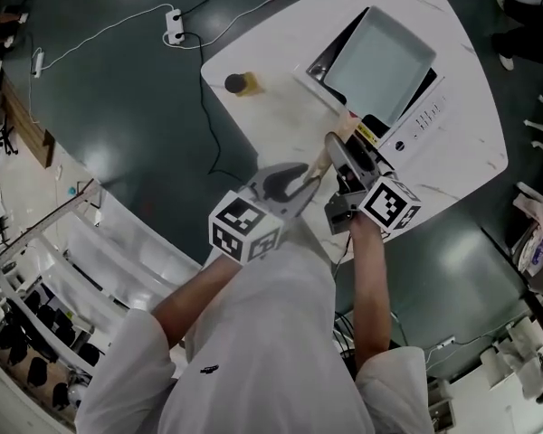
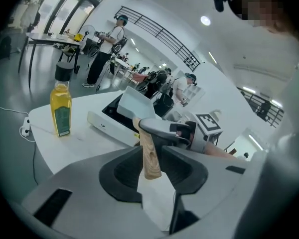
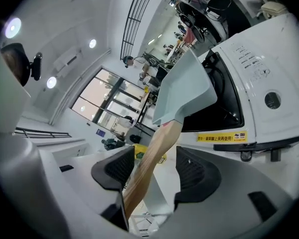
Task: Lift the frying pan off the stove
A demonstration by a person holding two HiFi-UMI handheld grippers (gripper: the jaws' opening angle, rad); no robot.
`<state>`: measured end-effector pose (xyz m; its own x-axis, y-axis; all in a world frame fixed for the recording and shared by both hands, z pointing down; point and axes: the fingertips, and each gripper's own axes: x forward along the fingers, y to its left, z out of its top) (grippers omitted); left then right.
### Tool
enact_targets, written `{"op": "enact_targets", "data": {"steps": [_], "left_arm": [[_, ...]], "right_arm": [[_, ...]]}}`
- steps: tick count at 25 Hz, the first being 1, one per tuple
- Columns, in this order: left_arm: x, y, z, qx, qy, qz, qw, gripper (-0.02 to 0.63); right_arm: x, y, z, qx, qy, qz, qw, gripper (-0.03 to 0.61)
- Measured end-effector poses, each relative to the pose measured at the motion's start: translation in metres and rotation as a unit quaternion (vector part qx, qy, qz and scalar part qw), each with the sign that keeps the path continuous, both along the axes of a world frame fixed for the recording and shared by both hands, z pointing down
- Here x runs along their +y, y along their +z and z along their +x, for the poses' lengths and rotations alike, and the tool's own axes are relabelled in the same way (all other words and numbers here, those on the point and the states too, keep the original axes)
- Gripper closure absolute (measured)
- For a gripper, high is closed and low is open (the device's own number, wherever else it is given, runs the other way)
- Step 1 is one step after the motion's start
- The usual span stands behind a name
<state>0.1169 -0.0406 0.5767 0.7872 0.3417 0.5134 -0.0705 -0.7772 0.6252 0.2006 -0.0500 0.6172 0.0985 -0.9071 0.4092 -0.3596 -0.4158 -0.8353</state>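
Observation:
A square pale-green frying pan lies over the black top of the white stove on the white table. Its wooden handle points toward me. My right gripper stands open around the middle of the handle, with a gap on each side, and the pan is just beyond. My left gripper is open at the handle's tip, which lies between its jaws. In the left gripper view, the right gripper shows ahead, over the handle.
A yellow oil bottle with a black cap stands on the table's far left part. A power strip and cables lie on the dark floor. The table edge runs close by my left gripper. People stand in the background.

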Motion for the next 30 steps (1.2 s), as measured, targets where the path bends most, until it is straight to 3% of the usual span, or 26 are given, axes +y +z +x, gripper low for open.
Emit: {"op": "enact_targets", "data": {"steps": [8, 11, 15, 19, 30], "left_arm": [[0.009, 0.020, 0.001, -0.013, -0.009, -0.050, 0.9986, 0.496], [0.011, 0.023, 0.001, -0.019, -0.012, -0.062, 0.9978, 0.517], [0.014, 0.023, -0.003, -0.025, -0.009, -0.048, 0.9985, 0.523], [0.016, 0.022, -0.003, -0.024, -0.014, -0.041, 0.9988, 0.523], [0.015, 0.013, -0.005, -0.016, -0.002, -0.024, 0.9996, 0.518]], "right_arm": [[-0.010, 0.008, -0.005, -0.035, -0.015, 0.027, 0.999, 0.350], [-0.012, 0.009, -0.008, -0.041, -0.016, 0.028, 0.999, 0.393], [-0.006, 0.012, -0.012, -0.057, -0.006, 0.032, 0.998, 0.425], [-0.018, -0.004, -0.012, -0.054, -0.015, 0.074, 0.996, 0.436], [-0.017, -0.009, -0.014, -0.059, -0.004, 0.088, 0.994, 0.436]]}}
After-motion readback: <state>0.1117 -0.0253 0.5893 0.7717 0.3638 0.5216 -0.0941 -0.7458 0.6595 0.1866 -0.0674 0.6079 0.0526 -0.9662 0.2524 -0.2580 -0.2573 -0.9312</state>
